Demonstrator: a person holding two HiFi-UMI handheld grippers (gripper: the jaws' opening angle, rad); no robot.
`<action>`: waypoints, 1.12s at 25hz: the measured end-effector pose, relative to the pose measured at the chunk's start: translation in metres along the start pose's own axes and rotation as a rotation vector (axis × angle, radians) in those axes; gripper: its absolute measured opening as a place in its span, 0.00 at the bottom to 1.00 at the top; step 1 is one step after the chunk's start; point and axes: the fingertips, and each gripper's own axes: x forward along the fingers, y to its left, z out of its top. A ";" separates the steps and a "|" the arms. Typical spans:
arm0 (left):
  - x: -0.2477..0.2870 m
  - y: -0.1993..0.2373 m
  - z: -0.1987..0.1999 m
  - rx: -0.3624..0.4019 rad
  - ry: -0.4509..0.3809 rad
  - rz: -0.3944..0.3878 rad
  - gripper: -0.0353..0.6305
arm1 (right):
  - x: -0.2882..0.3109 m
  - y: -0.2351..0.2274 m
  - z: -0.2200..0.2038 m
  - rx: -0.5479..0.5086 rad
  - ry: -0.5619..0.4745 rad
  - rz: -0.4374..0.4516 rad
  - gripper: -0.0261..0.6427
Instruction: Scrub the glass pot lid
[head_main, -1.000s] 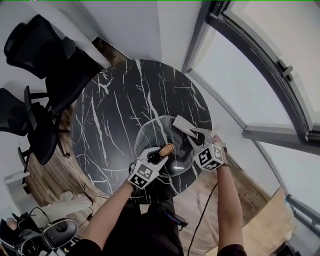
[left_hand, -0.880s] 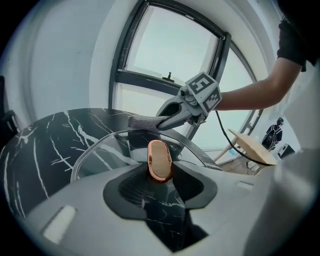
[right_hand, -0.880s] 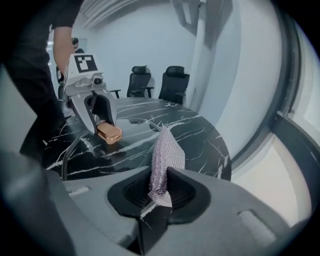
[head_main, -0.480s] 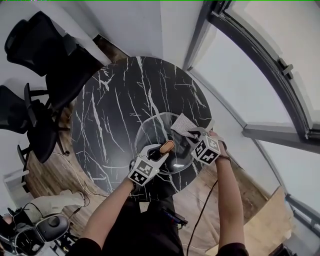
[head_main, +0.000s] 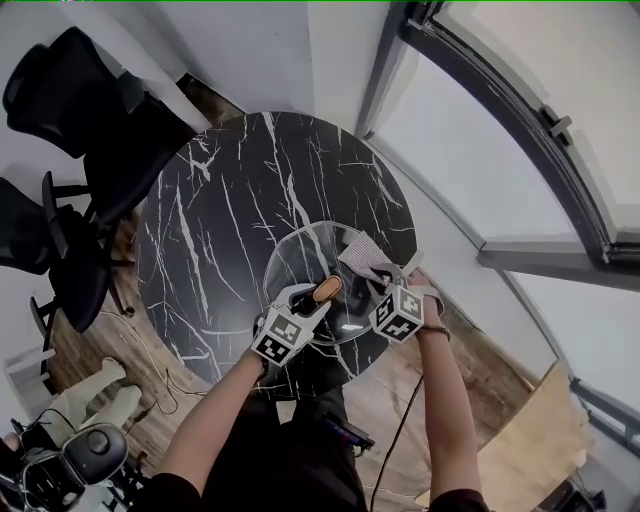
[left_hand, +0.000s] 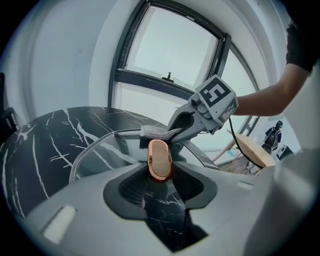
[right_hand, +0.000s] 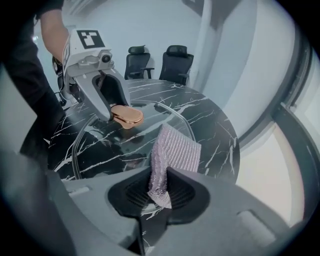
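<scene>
The clear glass pot lid (head_main: 300, 262) is sitting on the marble bench (head_main: 220, 200). The left hand-held gripper (head_main: 312, 300) is clamping its copper knob (head_main: 328, 290). The right hand-held gripper (head_main: 378, 282) is pinching a ribbed grey cloth (head_main: 358, 256).

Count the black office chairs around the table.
2. One chair beyond the far-left edge of the table; second chair at its left side. Others may be hidden.

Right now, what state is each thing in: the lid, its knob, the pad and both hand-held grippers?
glass pot lid: lying knob-up on the marble table, near its edge.
knob: clamped between the left jaws.
scrubbing pad: pinched at one end, its free end out over the lid's glass.
left hand-held gripper: shut on the knob.
right hand-held gripper: shut on the scrubbing pad.
</scene>
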 end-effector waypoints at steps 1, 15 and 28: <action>0.000 -0.001 0.000 0.003 0.005 0.002 0.29 | -0.001 0.003 -0.001 -0.008 0.011 -0.013 0.14; 0.000 -0.003 0.001 -0.046 0.019 -0.066 0.29 | -0.012 0.054 -0.011 0.114 0.055 -0.088 0.14; 0.002 -0.004 0.000 -0.054 0.076 -0.161 0.30 | -0.013 0.106 -0.007 0.260 0.112 -0.135 0.15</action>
